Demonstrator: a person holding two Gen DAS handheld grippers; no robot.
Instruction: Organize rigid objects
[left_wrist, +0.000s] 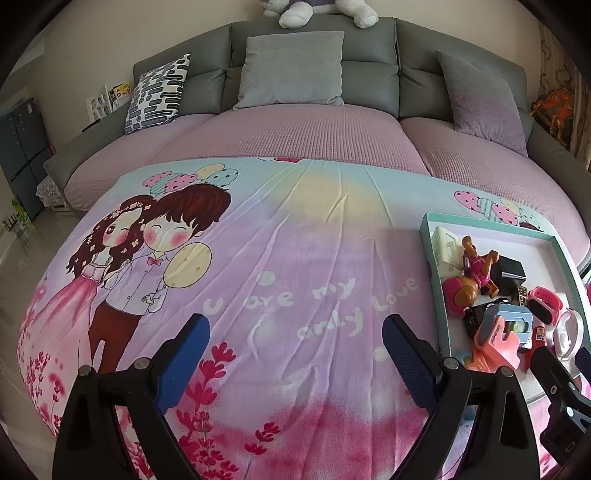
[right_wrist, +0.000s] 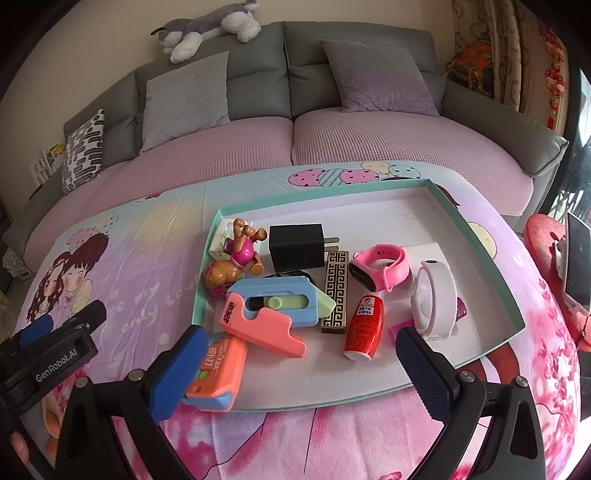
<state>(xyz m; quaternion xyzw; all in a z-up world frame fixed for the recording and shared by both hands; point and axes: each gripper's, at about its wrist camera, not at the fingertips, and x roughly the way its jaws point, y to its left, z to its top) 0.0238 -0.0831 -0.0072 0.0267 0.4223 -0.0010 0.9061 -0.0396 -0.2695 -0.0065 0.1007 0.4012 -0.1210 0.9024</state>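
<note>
Nearest the cameras, both the left gripper (left_wrist: 291, 362) and the right gripper (right_wrist: 295, 373) gape wide, holding nothing. Beyond the right one, the tray (right_wrist: 476, 221) holds a pile: three plastic cutters, one red bottle (right_wrist: 364, 326), two watches, one black plug (right_wrist: 297, 245), one dog toy (right_wrist: 236, 264). Whether sorting is starting or ending, I cannot judge.

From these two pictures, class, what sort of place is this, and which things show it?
Most likely a home living room: a grey sofa with cushions, a plush toy dog on its back, and a cartoon-print blanket spread in front of it.
</note>
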